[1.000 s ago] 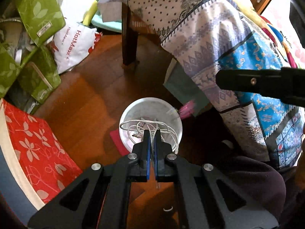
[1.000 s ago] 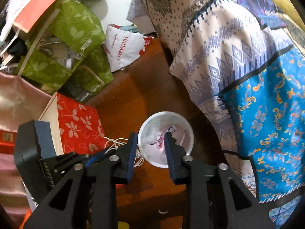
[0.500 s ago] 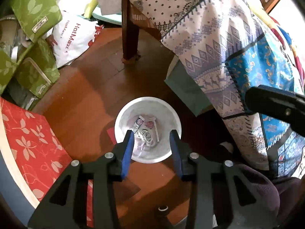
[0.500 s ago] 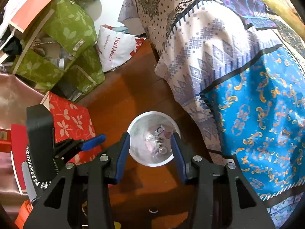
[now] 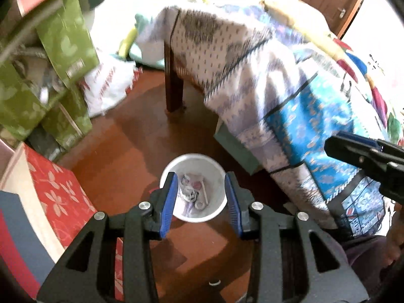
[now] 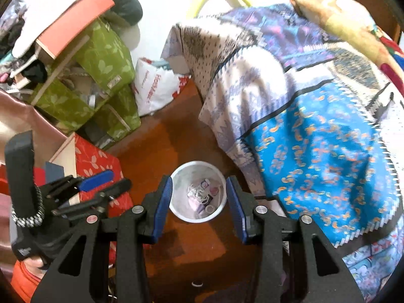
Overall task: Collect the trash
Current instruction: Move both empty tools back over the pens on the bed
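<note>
The white bin (image 5: 194, 188) stands on the reddish-brown wooden floor (image 5: 131, 146), holding a tangle of white cord and small wrappers (image 6: 202, 197). Above it hang the left gripper (image 5: 200, 197) and the right gripper (image 6: 199, 202), each with its blue-padded jaws spread wide and holding nothing. Around the bin are a patterned bedspread (image 6: 315, 136) draped to the right, a red flowered box (image 5: 58, 197) to the left, and green leaf-print bags (image 6: 101, 75) beyond.
</note>
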The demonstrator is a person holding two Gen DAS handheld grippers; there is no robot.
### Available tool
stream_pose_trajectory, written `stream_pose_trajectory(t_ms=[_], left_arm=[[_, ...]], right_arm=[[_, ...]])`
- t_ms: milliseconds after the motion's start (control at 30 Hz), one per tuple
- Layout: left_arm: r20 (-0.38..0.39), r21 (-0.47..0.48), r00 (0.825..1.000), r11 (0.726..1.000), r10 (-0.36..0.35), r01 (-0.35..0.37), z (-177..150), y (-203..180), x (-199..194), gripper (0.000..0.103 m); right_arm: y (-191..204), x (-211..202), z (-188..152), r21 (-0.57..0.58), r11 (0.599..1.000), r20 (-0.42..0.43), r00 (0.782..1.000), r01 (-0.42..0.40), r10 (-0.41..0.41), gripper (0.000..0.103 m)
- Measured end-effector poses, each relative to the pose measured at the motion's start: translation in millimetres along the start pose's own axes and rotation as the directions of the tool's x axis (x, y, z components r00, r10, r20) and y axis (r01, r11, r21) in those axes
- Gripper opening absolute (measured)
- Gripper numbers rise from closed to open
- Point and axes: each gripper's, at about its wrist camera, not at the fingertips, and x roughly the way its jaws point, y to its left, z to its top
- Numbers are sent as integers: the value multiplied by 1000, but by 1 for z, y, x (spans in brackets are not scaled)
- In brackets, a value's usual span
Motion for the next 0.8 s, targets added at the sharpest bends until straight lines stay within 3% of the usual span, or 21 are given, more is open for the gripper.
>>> stream_pose_trajectory(t_ms=[200, 367, 600, 800], left_arm=[[101, 41, 994, 999, -35, 31, 12, -34, -50, 37], [180, 97, 980, 993, -87, 70, 25, -78, -86, 37], [246, 167, 953, 976, -177, 138, 44, -140, -111, 39], [228, 216, 941, 955, -251, 203, 66, -199, -105, 39]], right_arm=[[-13, -53, -3, 12, 999, 109, 993, 33, -34, 40], [-33, -99, -9, 29, 997, 193, 979, 67, -72, 40], [-77, -157, -20, 102, 981, 299, 935, 165, -188, 40], [-136, -194, -31, 220, 950, 339, 895, 224, -289, 40]])
